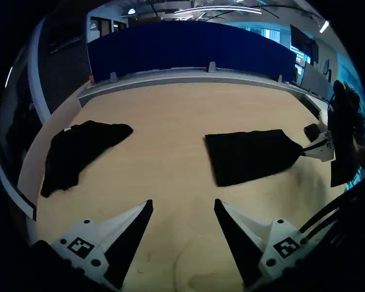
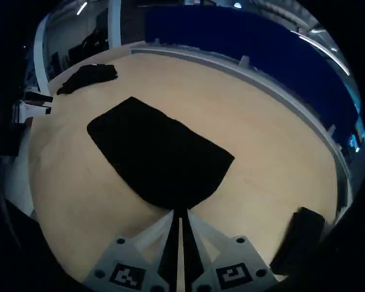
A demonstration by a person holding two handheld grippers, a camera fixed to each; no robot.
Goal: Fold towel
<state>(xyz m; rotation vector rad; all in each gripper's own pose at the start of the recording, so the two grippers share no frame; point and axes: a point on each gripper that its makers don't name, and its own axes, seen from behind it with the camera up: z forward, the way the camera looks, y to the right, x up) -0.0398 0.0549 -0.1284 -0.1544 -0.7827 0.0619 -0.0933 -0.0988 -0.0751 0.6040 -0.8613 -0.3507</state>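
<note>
We see the left tongs [image 1: 183, 202] spread wide, with nothing between the fingers, hovering above bare wood near one edge of the tabletop [image 1: 182, 112]. The towel [image 1: 250, 155], black and folded to a rough rectangle, lies flat towards the middle of the tabletop. One of its corners is drawn out to a point where the right tongs [image 1: 304, 150] grip it.

In the right gripper view, the right tongs [image 2: 181, 214] are closed to a narrow slit on the towel's [image 2: 158, 155] nearest edge, both fingers pressing on the fabric. The rest of the towel is spread on the tabletop [image 2: 260, 146] ahead of them.

A second black cloth [image 1: 80, 151], crumpled, lies well apart from the towel near a far corner [image 2: 87, 77]. A blue partition [image 1: 182, 48] stands along the far edge. A small black block [image 2: 299, 238] rests near the right tongs, apart from the towel.
</note>
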